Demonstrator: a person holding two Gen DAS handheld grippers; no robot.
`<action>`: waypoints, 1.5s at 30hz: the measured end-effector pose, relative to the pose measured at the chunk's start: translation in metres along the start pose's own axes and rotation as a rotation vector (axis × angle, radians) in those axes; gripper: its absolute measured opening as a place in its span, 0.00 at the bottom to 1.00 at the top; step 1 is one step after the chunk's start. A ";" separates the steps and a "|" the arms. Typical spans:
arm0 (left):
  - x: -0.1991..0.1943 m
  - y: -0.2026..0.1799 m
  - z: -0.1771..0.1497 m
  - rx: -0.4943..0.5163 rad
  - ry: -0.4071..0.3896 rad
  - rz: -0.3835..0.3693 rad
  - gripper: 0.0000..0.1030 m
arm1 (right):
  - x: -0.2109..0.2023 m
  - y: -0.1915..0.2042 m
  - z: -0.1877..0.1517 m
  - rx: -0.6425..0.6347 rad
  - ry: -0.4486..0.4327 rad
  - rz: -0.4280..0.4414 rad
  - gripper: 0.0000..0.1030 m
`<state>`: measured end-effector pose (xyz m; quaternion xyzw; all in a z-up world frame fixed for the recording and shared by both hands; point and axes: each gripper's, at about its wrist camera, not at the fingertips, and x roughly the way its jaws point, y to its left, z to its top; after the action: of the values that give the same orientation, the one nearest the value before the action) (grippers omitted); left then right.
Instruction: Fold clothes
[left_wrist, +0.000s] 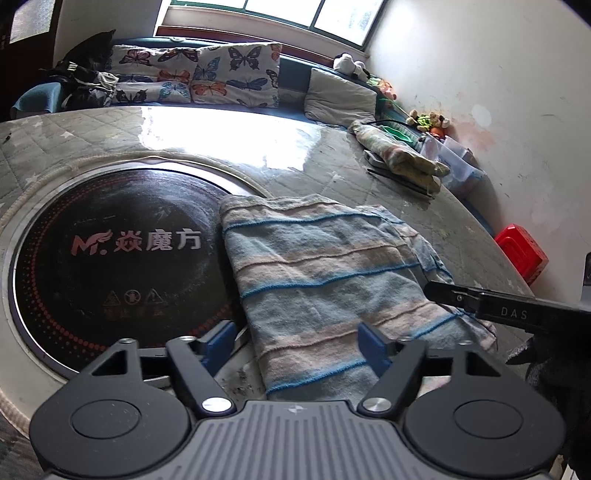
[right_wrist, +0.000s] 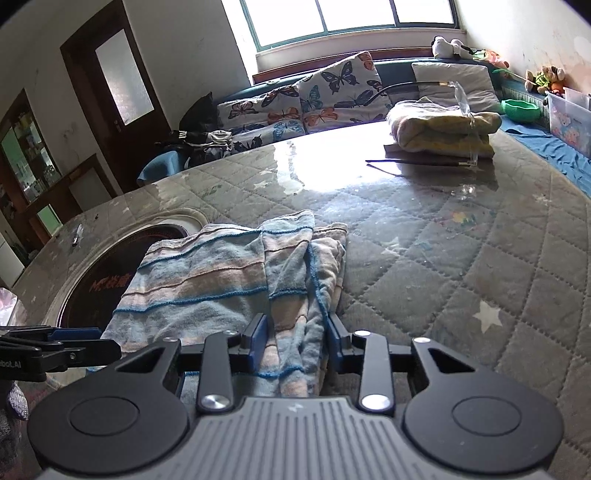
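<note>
The striped towel (left_wrist: 325, 280) lies partly folded on the quilted table top (right_wrist: 461, 258), its left portion overlapping the round induction cooker (left_wrist: 122, 258) set into that top. At least one lengthwise fold appears made — layered edges bunch along the side away from the cooker.

Left gripper (left_wrist: 297, 341): jaws apart, straddling the towel's near edge, nothing clamped. Right gripper (right_wrist: 297, 336): jaws partly apart around the bunched layers; whether they pinch cannot be told.

Remaining, by judgement: further folds and squaring. Another folded cloth (right_wrist: 443, 129) sits well beyond the cooker.
</note>
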<state>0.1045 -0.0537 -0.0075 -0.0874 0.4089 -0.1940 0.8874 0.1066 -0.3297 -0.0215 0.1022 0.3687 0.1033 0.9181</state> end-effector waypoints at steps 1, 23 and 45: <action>0.000 -0.001 -0.001 0.006 0.004 -0.003 0.60 | -0.003 0.000 0.000 -0.001 -0.002 -0.002 0.33; -0.008 -0.050 -0.035 0.079 0.069 -0.149 0.40 | -0.090 -0.020 -0.039 0.095 -0.079 -0.085 0.52; 0.021 0.000 0.025 -0.038 -0.019 0.044 0.55 | -0.097 -0.045 -0.072 0.222 -0.049 -0.083 0.51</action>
<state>0.1357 -0.0628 -0.0056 -0.0973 0.4058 -0.1656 0.8936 -0.0075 -0.3905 -0.0207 0.1904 0.3592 0.0211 0.9134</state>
